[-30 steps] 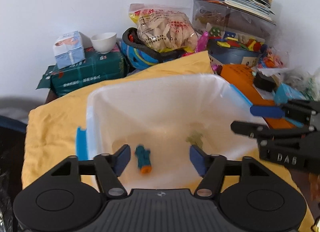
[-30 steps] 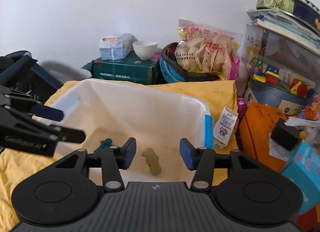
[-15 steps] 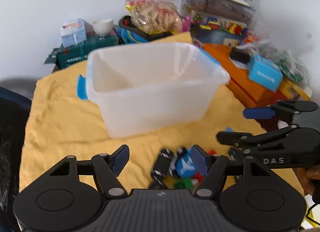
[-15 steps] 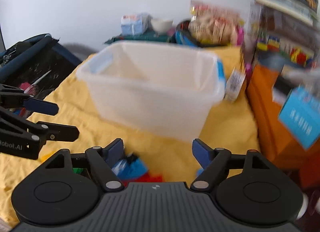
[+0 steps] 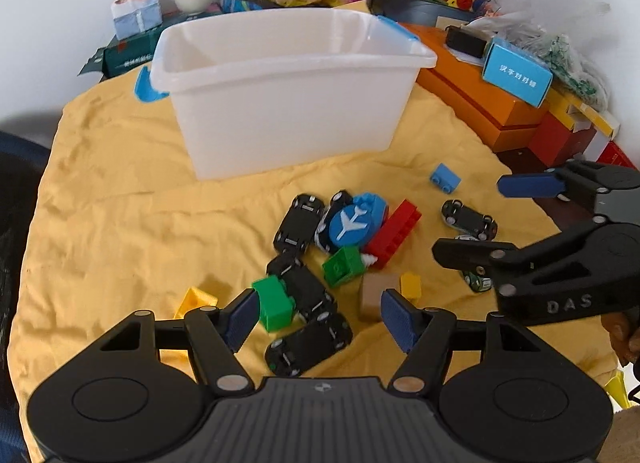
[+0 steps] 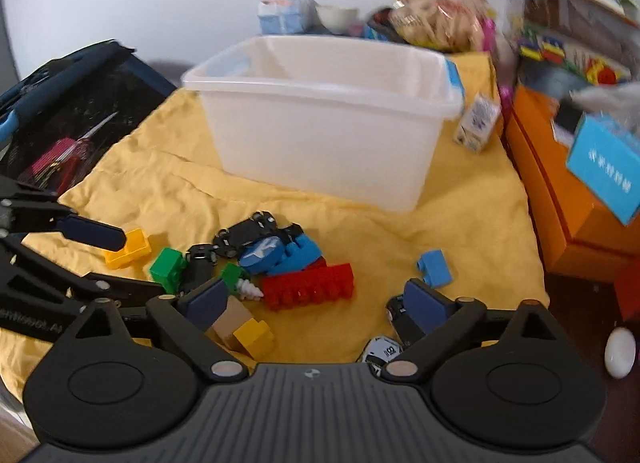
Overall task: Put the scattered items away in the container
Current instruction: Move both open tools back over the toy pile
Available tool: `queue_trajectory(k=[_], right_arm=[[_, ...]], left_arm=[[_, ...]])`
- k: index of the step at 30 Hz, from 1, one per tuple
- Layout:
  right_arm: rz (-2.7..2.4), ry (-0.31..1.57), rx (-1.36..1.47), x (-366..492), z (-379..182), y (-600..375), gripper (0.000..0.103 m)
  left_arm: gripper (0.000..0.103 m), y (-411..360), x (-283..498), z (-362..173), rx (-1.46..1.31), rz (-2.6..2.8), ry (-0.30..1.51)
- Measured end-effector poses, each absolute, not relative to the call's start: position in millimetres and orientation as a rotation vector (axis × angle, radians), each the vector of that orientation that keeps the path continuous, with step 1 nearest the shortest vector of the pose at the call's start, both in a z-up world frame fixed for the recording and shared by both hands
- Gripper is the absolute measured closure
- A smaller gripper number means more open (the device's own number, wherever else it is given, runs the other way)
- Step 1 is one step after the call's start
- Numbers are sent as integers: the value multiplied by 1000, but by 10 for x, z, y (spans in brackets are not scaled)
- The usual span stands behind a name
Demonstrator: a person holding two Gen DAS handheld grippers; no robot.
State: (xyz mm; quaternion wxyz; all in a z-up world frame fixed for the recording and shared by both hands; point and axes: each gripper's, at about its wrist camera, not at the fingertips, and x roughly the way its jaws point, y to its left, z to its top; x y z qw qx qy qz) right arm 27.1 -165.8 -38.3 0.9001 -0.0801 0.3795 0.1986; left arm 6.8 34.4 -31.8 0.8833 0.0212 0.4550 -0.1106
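1. Blue-padded and spread wide, the left gripper (image 5: 320, 313) hovers low over the toy heap with nothing between its pads; a green brick (image 5: 275, 303) sits just beside its left pad, and black toy cars (image 5: 308, 339) lie in the gap below it.

2. Likewise spread and empty, the right gripper (image 6: 316, 301) hangs over the near edge of the same heap. In its own view a yellow brick (image 6: 254, 337) and a tan block (image 6: 234, 317) lie at about 7 o'clock from the gap, a red brick (image 6: 308, 287) at 12 o'clock, and a small dark car (image 6: 400, 317) touches or hides behind its right pad.

3. Outward from both tools, toys lie scattered on the yellow cloth (image 5: 120, 203): a blue disc with a white plane (image 5: 350, 221), another green brick (image 5: 344, 265), a yellow brick (image 6: 128, 247) at 10 o'clock in the right view, a lone blue brick (image 5: 445, 179) at 1 o'clock in the left view, and a dark car (image 5: 470, 219) near it.

4. Farther out at 12 o'clock stands the white plastic container (image 5: 288, 87), upright on the cloth and well apart from the heap. Its inside floor is hidden from both cameras here, so I cannot tell what it holds.

5. My judgement: most of the work remains. More than a dozen pieces are outside the container, neither tool holds anything, and each piece must yet be pinched and carried over.
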Motion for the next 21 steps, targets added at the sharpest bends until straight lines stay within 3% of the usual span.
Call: queue_trajectory(k=[9, 16, 21], right_arm=[[425, 834, -181, 185, -454, -1619, 9], [401, 861, -188, 128, -511, -1659, 26], [372, 860, -157, 92, -524, -1733, 25]], left_arm=[[33, 398, -11, -337, 10, -217, 955], [33, 438, -65, -341, -4, -209, 954], [33, 473, -102, -341, -10, -204, 957]])
